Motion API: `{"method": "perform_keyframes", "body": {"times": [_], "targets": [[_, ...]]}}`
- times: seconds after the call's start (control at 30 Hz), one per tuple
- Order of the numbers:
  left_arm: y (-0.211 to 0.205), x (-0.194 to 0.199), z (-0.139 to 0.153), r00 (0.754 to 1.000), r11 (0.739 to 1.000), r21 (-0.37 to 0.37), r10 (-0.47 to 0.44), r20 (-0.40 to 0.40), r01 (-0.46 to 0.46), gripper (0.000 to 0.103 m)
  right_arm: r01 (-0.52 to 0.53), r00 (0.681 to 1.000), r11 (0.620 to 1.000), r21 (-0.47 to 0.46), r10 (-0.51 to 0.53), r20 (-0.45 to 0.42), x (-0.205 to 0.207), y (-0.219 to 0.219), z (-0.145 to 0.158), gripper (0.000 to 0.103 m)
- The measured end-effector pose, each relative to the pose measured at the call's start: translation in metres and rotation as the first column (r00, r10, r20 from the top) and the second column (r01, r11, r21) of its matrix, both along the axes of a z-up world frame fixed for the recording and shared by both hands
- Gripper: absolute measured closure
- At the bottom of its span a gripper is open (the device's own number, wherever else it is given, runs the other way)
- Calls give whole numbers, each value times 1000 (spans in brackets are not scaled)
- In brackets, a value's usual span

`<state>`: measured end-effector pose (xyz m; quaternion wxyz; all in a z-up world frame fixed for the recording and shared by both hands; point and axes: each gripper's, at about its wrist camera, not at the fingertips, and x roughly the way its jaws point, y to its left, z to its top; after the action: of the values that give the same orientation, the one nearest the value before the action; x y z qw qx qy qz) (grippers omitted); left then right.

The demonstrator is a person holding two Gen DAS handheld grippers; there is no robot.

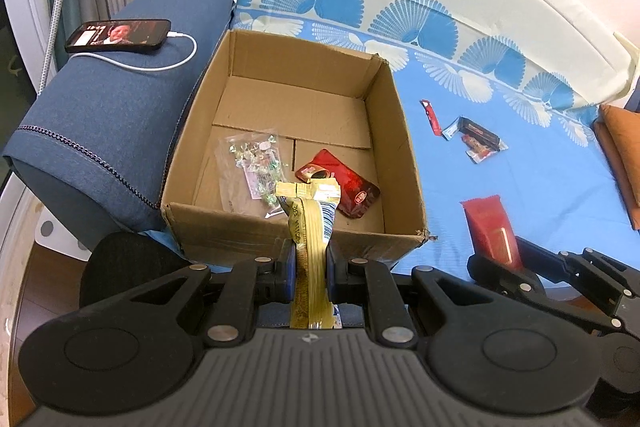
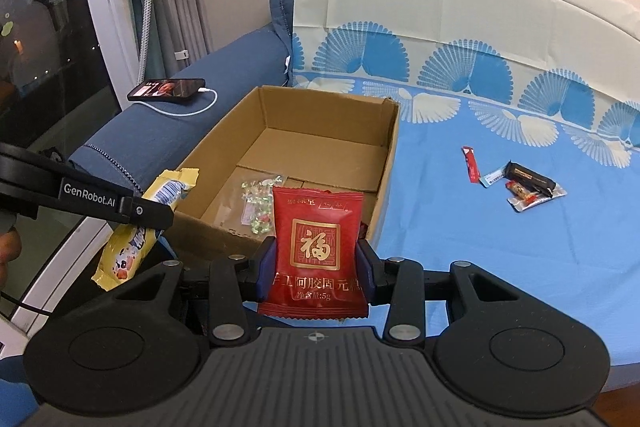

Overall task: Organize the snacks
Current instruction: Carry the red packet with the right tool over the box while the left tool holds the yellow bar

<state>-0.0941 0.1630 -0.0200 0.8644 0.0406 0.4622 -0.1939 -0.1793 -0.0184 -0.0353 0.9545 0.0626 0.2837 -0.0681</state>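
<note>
An open cardboard box (image 1: 396,131) (image 2: 384,163) sits on the blue bedsheet beside the sofa arm. Inside lie a clear bag of candies (image 1: 256,159) (image 2: 258,203) and a red pouch (image 1: 344,187). My left gripper (image 1: 311,259) is shut on a yellow snack packet (image 1: 312,227) (image 2: 132,235), held at the box's near wall. My right gripper (image 2: 317,259) is shut on a red snack packet (image 2: 318,251) (image 1: 492,231) with a gold character, held just right of the box's near corner.
Several small snacks lie on the bedsheet to the right: a red stick (image 1: 431,117) (image 2: 472,165) and a dark bar with small packets (image 1: 478,139) (image 2: 528,187). A charging phone (image 1: 118,35) (image 2: 168,89) rests on the blue sofa arm. An orange cushion (image 1: 620,147) is far right.
</note>
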Motion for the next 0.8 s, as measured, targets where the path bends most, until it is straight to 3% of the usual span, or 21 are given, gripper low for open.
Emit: {"method": "perform_keyframes", "body": {"times": [0.43, 0.8], "targets": [[-5, 33, -7, 1000, 1000, 24, -8, -2, 8, 87, -19, 999, 999, -27, 18, -39, 34, -2, -4, 59], [-31, 99, -17, 1000, 998, 62, -8, 6, 8, 87, -42, 998, 999, -30, 41, -37, 117, -14, -8, 58]]}}
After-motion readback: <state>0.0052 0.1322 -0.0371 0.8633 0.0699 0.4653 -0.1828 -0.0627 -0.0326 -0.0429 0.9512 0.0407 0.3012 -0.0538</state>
